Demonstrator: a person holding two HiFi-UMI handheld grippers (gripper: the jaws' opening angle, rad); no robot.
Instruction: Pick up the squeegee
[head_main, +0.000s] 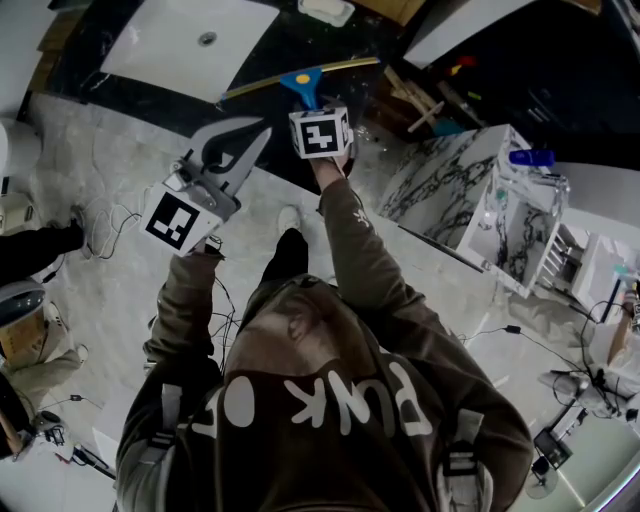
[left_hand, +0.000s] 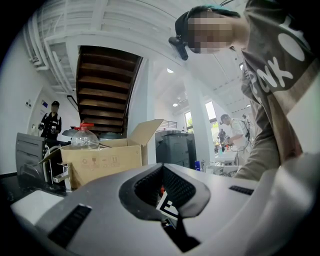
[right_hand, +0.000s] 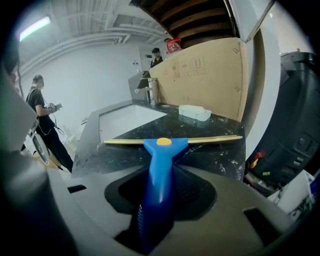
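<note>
- My right claw (right_hand: 166, 172) grips the squeegee (right_hand: 161, 150) by its blue handle; the blade lies on the counter (right_hand: 220, 145) beside the sink (right_hand: 127, 117).
- I should hold firmly and lift straight up, blade level.
- My left claw (head_main: 250, 137) is closed and empty, away from the sink.

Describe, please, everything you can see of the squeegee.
The squeegee has a blue, plastic-looking handle, ribbed at its lower end, with a yellow dot on its flared head and a long, thin yellowish blade. Its blade rests on the dark speckled countertop beside a white sink. The right gripper clamps the handle between its jaws.
</note>
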